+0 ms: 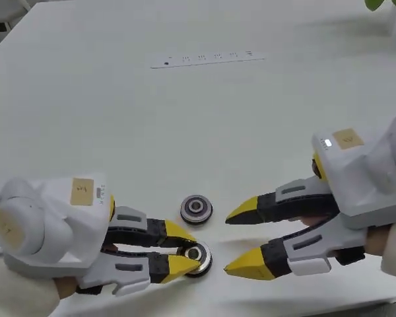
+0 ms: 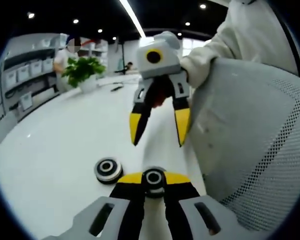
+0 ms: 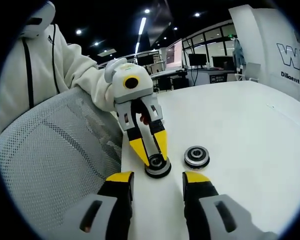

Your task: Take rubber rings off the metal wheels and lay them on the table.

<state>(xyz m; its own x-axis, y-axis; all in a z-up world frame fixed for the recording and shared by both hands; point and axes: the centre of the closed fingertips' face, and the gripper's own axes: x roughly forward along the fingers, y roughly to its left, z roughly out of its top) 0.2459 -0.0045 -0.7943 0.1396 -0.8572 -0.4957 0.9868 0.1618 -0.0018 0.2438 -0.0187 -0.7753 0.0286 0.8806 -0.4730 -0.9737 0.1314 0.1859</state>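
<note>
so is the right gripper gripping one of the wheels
No, the right gripper is open with nothing between its jaws, while the left gripper is the one clamped on a wheel.

An open-plan office: monitors point(image 3: 198, 60) on desks, shelves point(image 2: 21, 80) of boxes, mesh chair point(image 2: 250, 145), ceiling lights point(image 2: 132, 17).

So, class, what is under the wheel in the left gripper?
The white table: the metal wheel, clamped by the left gripper, appears to rest on it. Its underside is hidden.
</note>
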